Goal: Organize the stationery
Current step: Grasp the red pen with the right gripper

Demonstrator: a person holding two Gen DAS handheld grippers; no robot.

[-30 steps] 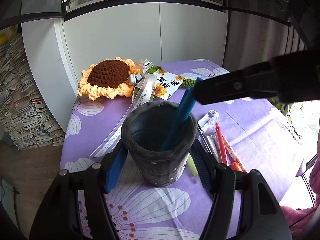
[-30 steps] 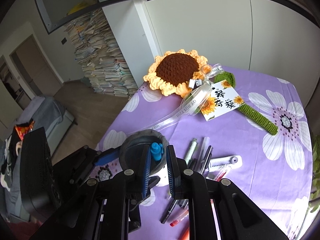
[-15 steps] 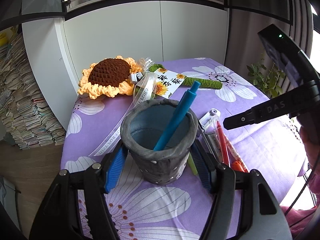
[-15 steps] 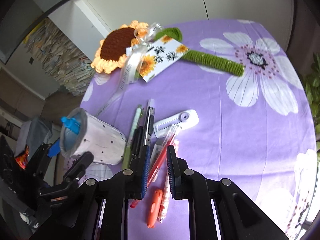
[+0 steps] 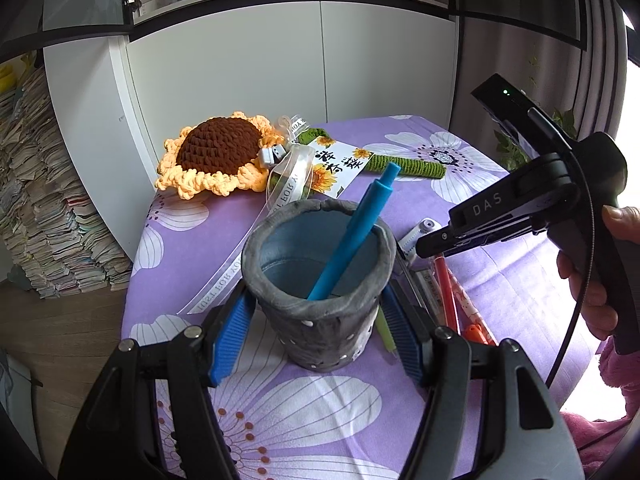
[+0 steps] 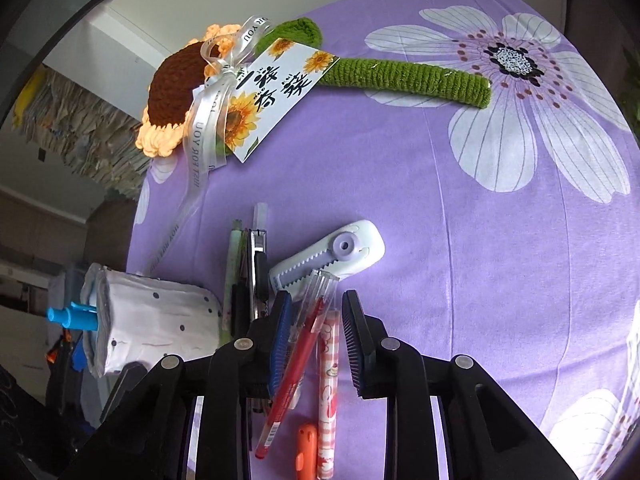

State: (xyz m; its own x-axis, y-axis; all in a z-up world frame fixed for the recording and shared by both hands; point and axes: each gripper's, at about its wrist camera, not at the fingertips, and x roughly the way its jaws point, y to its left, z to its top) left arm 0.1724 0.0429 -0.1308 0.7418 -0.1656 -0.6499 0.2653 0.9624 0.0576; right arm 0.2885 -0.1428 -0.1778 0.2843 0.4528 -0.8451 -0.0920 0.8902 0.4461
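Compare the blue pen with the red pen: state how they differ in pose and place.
The blue pen stands tilted inside the grey pen holder, leaning on its rim; the red pen lies flat on the purple tablecloth.
The blue pen is alone in the holder; the red pen lies among other pens, beside a pink patterned pen.
The red pen lies between the opening right tongs, ungripped; the blue pen is free of any tongs.
Both are slim stick pens.

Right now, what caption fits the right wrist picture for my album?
Opening hand-held gripper straddles a red pen and a pink pen beside the pen cup.
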